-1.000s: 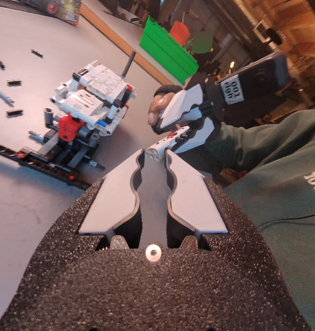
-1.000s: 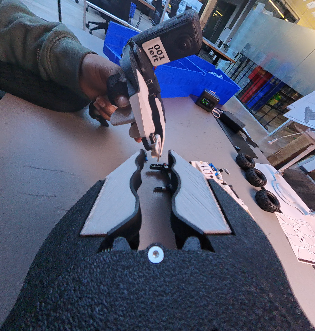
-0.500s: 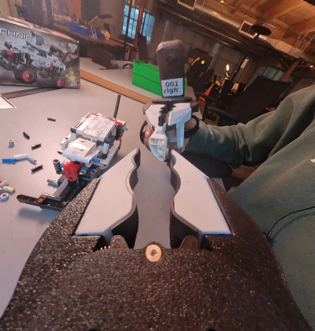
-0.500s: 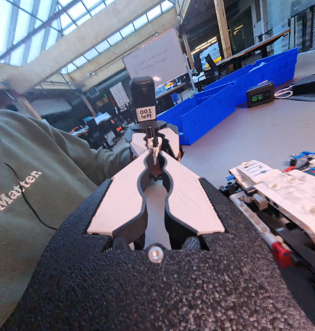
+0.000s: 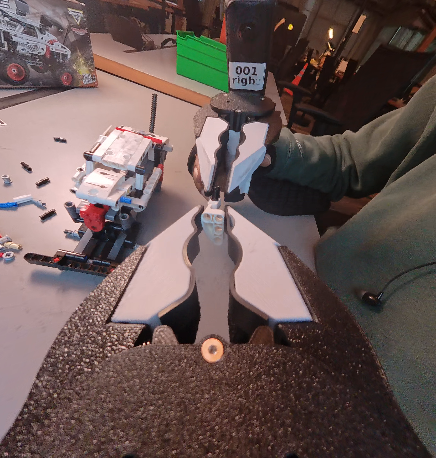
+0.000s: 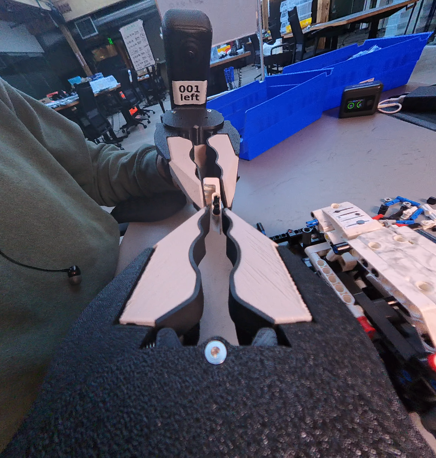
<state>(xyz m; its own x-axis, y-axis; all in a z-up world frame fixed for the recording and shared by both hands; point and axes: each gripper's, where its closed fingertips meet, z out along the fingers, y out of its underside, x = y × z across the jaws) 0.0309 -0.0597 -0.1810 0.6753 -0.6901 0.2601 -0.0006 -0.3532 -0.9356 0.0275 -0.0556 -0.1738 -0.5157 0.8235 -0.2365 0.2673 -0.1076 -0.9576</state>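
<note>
Left wrist view: left gripper (image 5: 213, 224) pinching white beam (image 5: 213, 226) (light, rigid, smooth plastic); right gripper (image 5: 218, 192) seemingly nipping black pin (image 5: 215, 192), best held flat-sided.

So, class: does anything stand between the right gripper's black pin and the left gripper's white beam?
Nothing visible does. The black pin in the right gripper sits right at the end of the white beam clamped by the left gripper.

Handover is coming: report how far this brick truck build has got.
Done: white truck body sits on its black chassis. In hand: left claw and right claw both pinch a white beam with a black pin. Left: loose pins scattered beside it.
</note>
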